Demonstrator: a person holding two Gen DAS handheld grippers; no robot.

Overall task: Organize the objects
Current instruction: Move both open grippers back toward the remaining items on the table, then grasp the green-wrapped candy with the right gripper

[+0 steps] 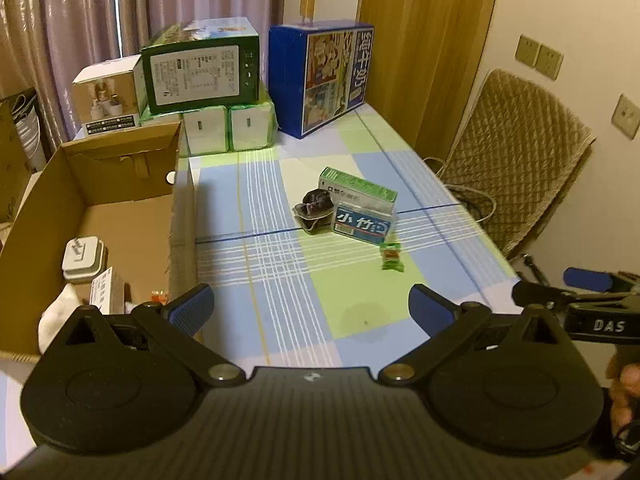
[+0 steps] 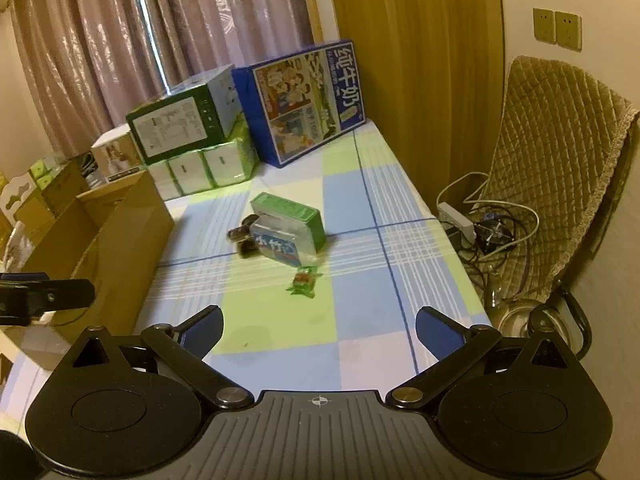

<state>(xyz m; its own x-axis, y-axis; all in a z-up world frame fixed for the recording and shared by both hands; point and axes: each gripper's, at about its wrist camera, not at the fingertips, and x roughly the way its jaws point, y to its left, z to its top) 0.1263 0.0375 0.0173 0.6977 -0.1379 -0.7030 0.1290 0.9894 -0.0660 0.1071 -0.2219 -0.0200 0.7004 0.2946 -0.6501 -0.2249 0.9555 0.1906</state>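
The left gripper sits at the bottom of its frame with both fingers spread wide and nothing between them; the right gripper is likewise released and empty. At the centre of each frame, on the checked tablecloth, lie a green box, a blue packet touching it, a dark wrapper and a small green candy. The open cardboard box fills the left, holding a white charger.
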